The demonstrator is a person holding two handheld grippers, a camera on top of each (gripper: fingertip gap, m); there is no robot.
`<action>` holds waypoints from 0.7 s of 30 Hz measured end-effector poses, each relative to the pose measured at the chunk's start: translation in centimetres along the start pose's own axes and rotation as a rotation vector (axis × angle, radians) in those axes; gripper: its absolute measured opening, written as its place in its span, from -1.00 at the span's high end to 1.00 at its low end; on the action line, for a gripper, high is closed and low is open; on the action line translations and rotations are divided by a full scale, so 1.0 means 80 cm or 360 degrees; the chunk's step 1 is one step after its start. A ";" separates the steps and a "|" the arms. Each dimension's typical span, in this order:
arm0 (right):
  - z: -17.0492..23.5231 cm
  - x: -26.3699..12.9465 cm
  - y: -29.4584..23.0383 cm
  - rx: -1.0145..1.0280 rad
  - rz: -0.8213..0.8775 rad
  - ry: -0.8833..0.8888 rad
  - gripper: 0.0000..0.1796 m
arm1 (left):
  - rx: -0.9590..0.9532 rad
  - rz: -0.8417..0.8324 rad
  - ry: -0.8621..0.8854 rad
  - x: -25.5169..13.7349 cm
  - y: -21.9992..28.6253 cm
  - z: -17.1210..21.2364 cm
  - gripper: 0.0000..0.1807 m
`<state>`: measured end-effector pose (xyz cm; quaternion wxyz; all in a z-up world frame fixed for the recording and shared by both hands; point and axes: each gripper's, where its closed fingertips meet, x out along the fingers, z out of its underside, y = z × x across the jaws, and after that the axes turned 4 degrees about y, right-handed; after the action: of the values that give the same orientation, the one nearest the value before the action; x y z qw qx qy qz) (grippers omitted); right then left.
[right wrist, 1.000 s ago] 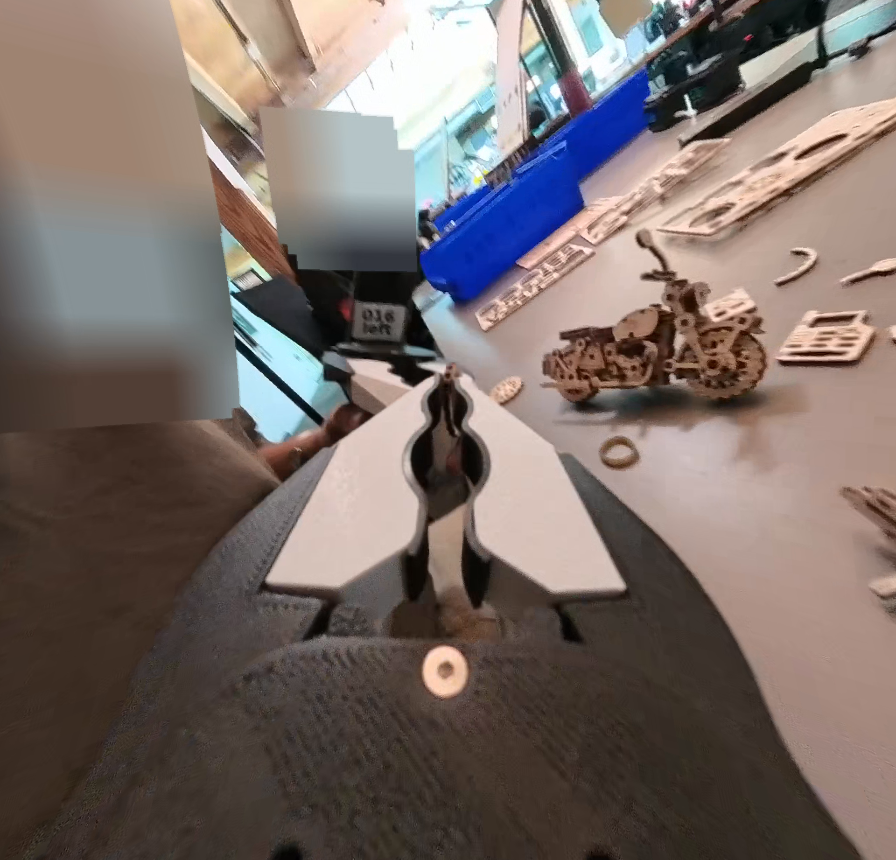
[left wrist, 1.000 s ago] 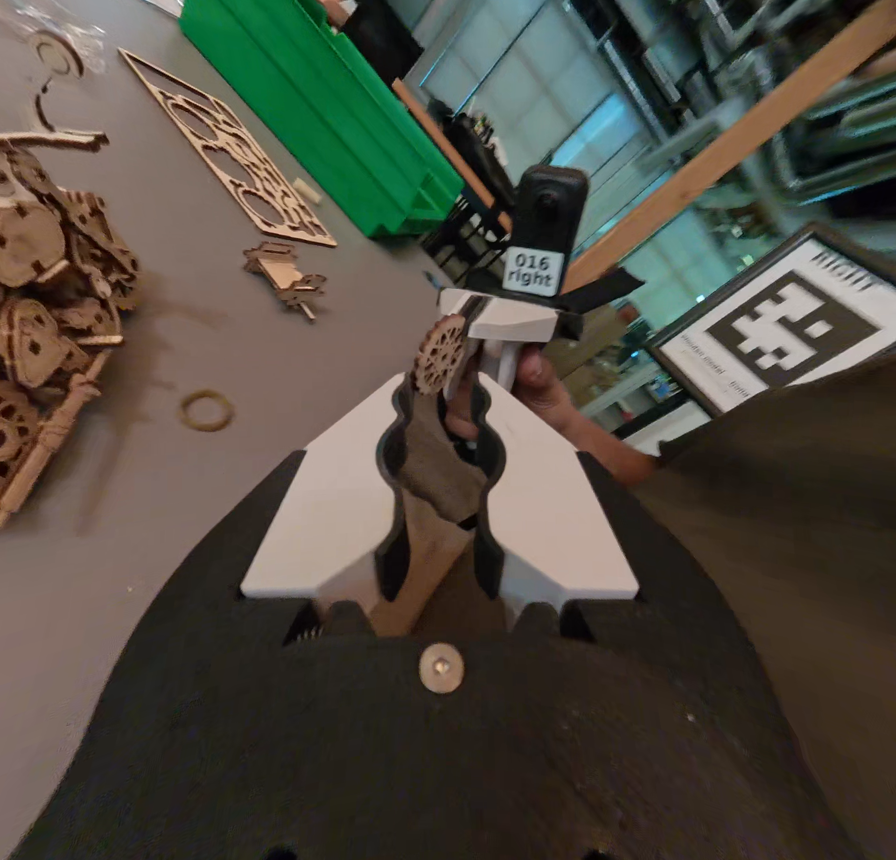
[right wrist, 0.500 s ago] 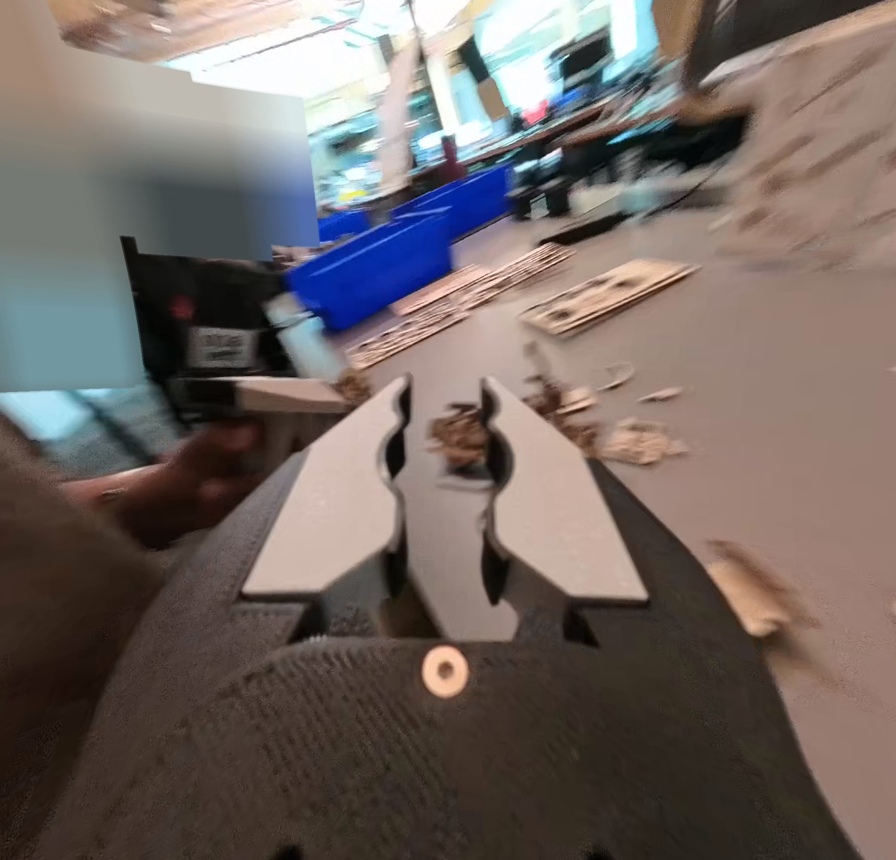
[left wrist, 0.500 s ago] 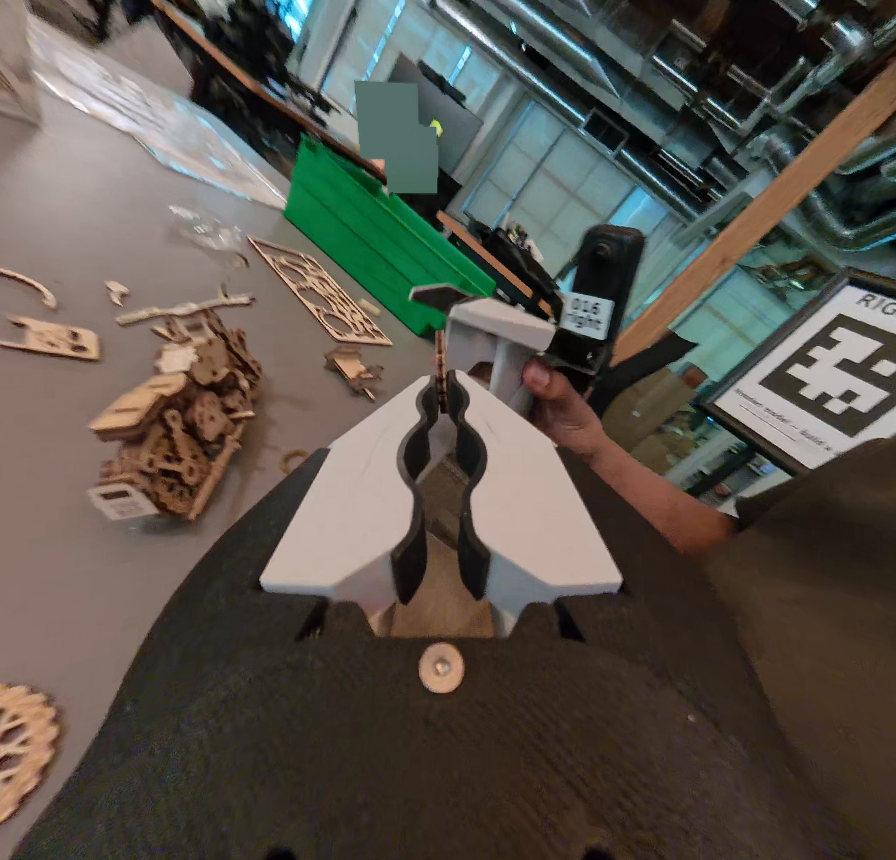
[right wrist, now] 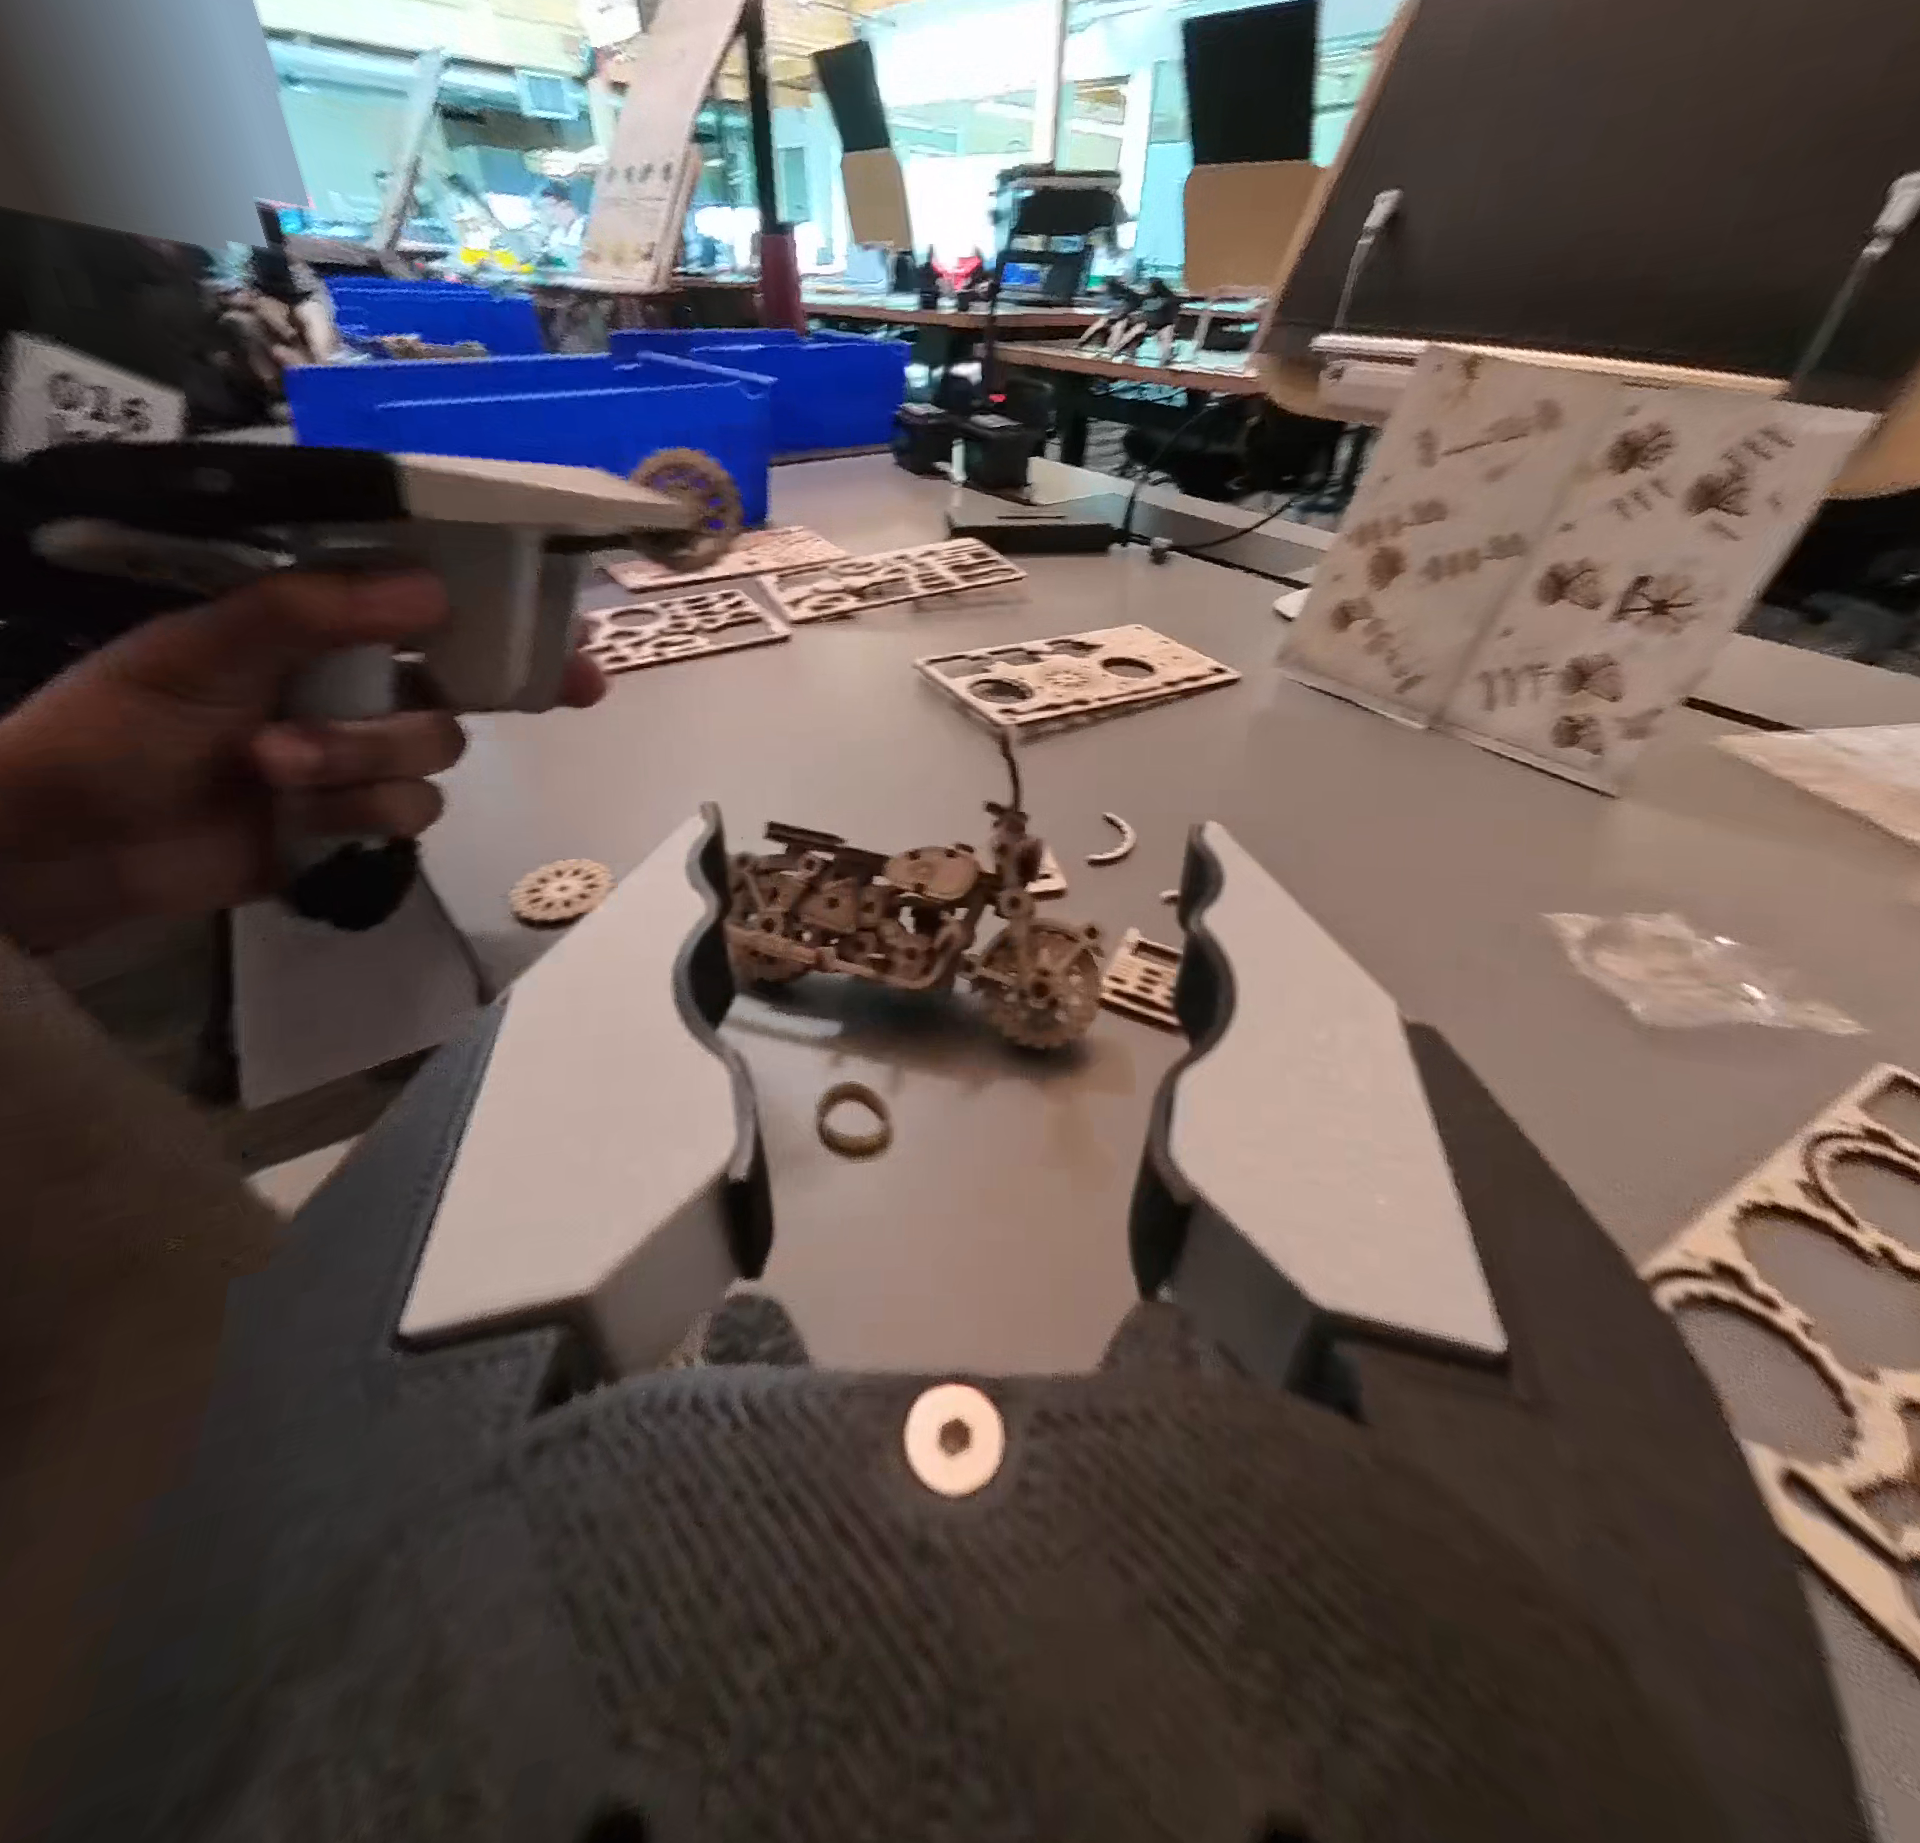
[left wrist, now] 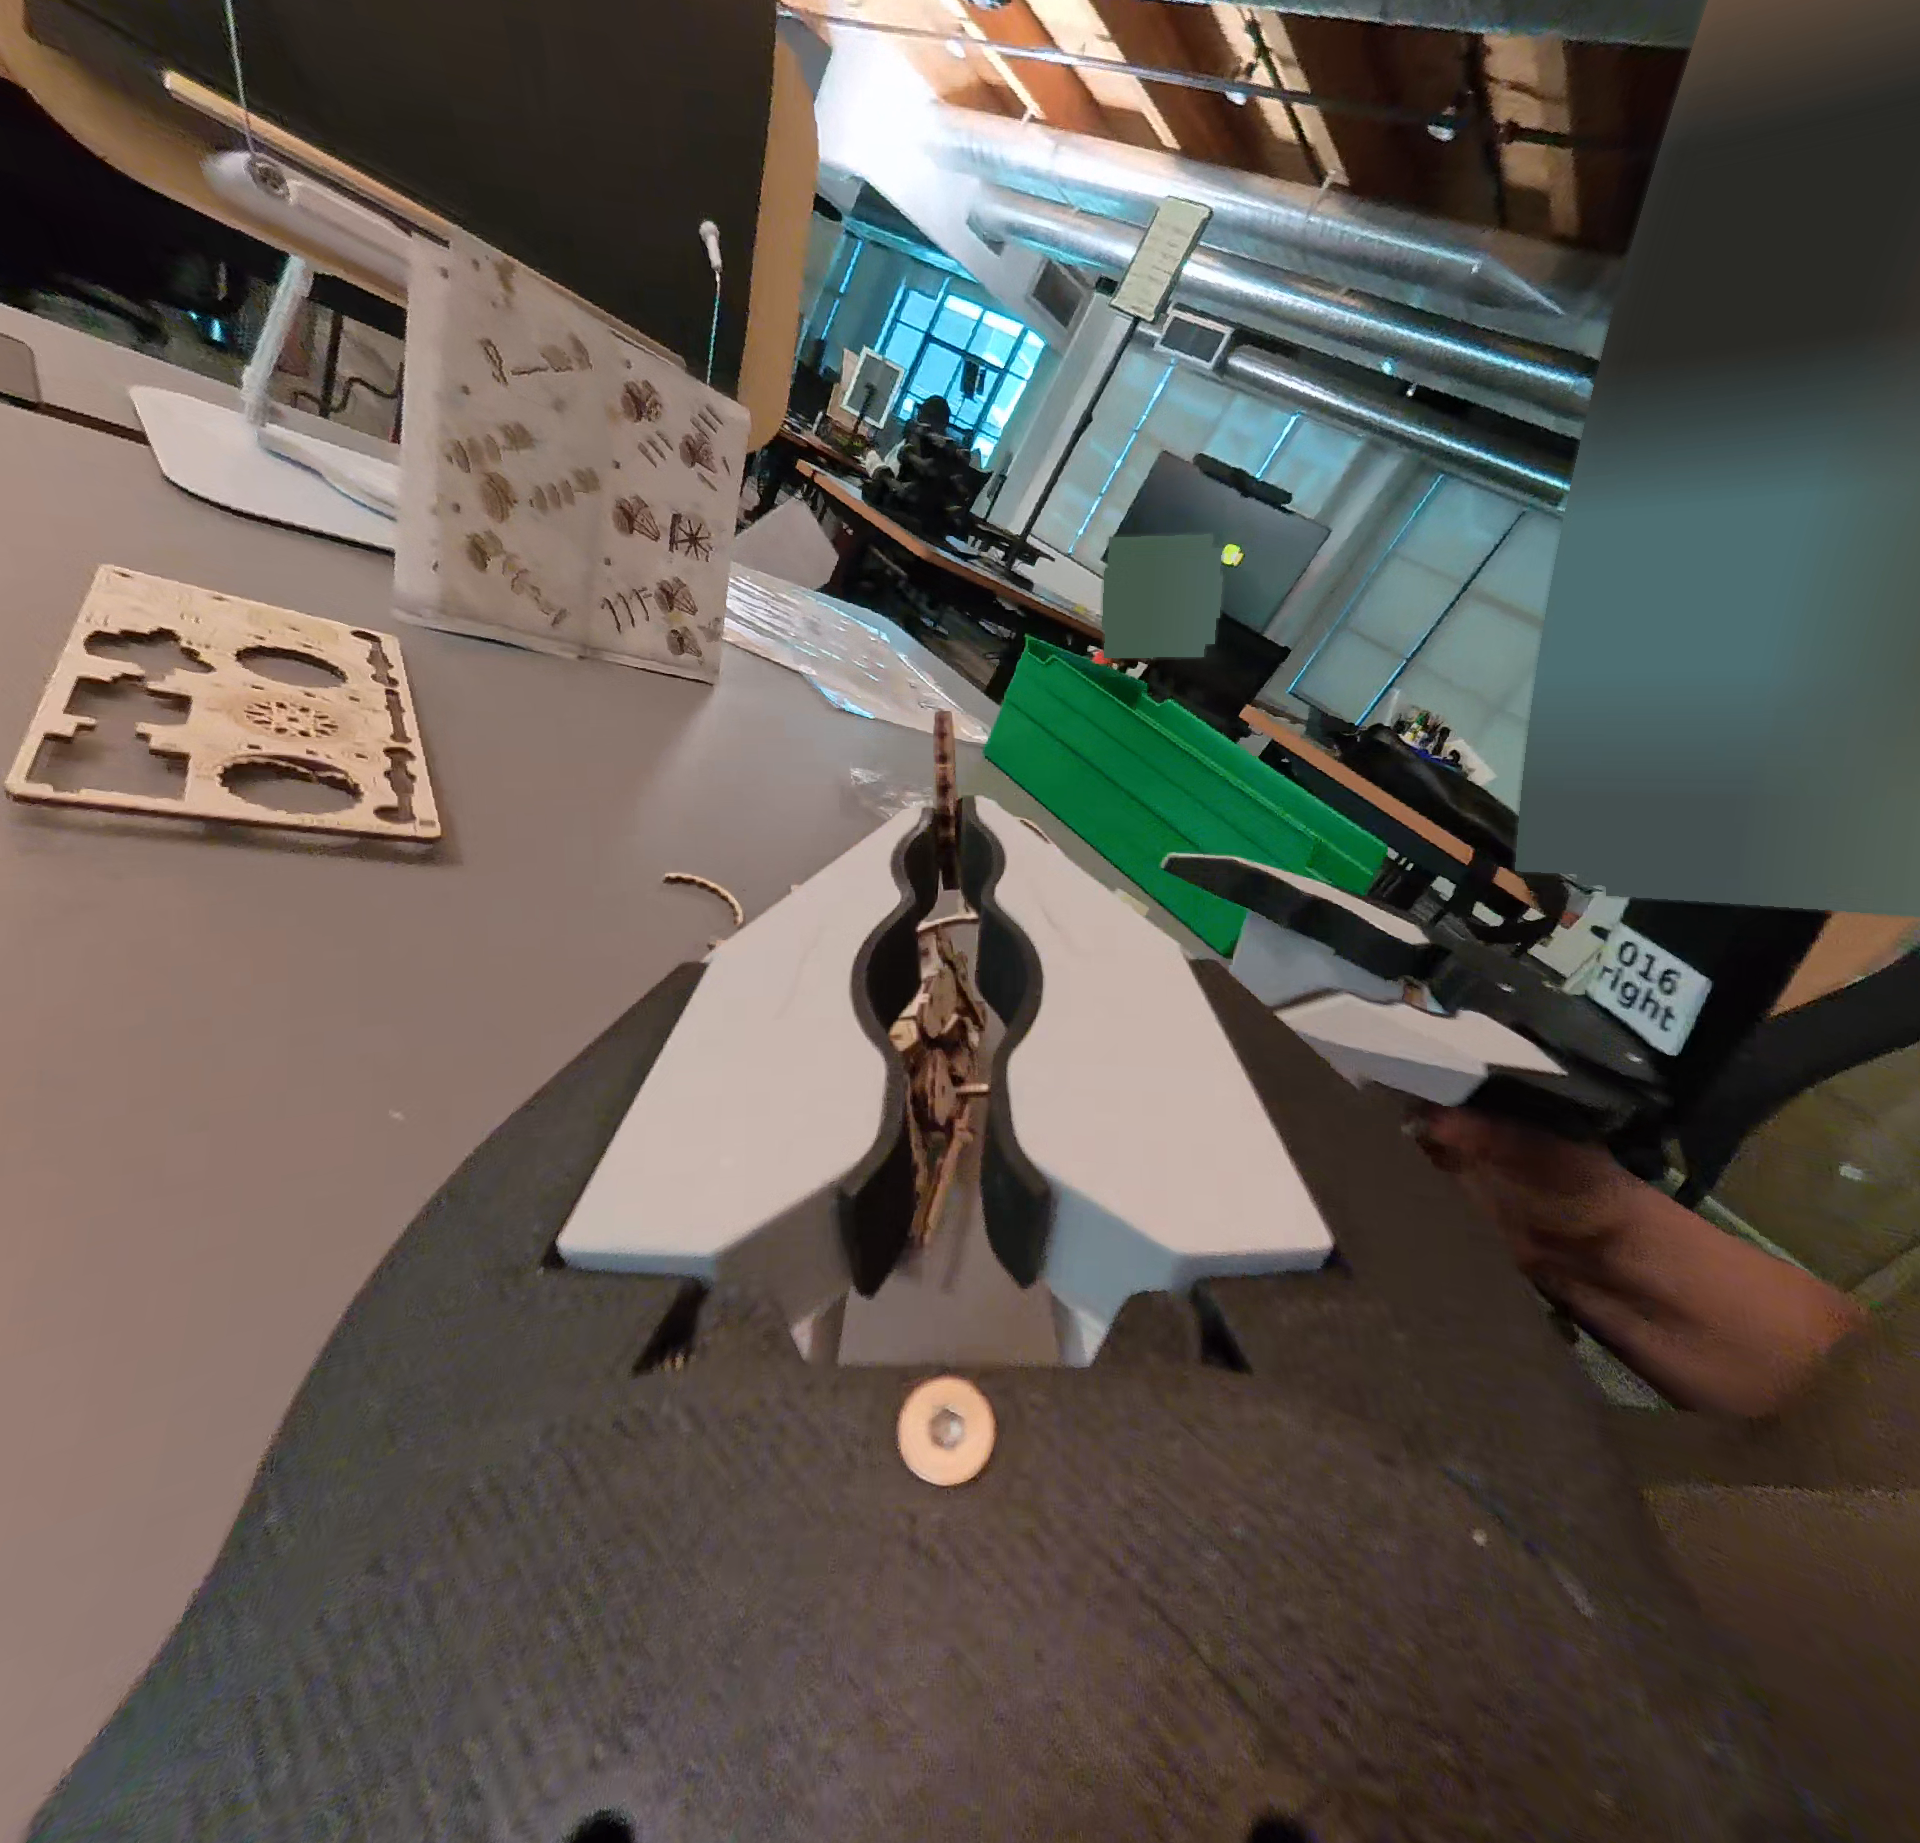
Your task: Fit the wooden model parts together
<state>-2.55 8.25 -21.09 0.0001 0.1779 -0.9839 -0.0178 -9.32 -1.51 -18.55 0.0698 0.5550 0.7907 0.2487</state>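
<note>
My left gripper (left wrist: 951, 819) is shut on a wooden gear wheel (left wrist: 943, 770), which shows edge-on and sticks up past the tips. In the right wrist view this gripper (right wrist: 681, 526) is held in the air at the left, with the wheel (right wrist: 694, 517) flat between its pads. My right gripper (right wrist: 951, 894) is wide open and empty, low over the grey table (right wrist: 727, 754). A wooden motorcycle model (right wrist: 904, 920) stands upright on the table just beyond its fingertips (right wrist: 709, 910), which do not touch it. In the left wrist view the right gripper (left wrist: 1288, 910) is off to the right.
Near the model lie a loose wooden wheel (right wrist: 561, 889), a ring (right wrist: 854, 1118), a curved piece (right wrist: 1117, 837) and a small grille piece (right wrist: 1143, 978). Punched-out wooden sheets (right wrist: 1075, 676) lie farther back and another (right wrist: 1818, 1274) at the right. An open booklet (right wrist: 1538, 567), blue bins (right wrist: 540, 422) and a green bin (left wrist: 1164, 806) stand at the edges.
The gear wheel passed from my right gripper to my left: the left pads closed on it, then the right opened wide and drew away. The right now faces the motorcycle model.
</note>
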 end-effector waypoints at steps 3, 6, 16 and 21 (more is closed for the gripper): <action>-0.008 0.005 -0.022 -0.0052 -0.0145 -0.0100 -0.08 | 0.0023 0.0073 -0.0032 0.017 0.007 -0.003 1.00; -0.003 0.011 -0.045 0.0011 -0.0276 -0.0259 -0.04 | 0.0095 0.0077 -0.0118 0.031 0.009 0.001 0.99; 0.069 0.004 -0.038 0.0004 -0.0057 -0.0628 0.40 | -0.0005 -0.0031 -0.0225 0.013 0.011 0.018 0.99; 0.103 -0.009 -0.042 0.0118 -0.0105 -0.0823 0.73 | -0.0163 0.0114 -0.0289 0.005 0.030 0.029 0.99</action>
<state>-0.73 5.64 -29.41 -0.2585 0.1994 -0.9448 -0.0265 -6.59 0.23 -19.34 0.1605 0.5988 0.7471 0.2400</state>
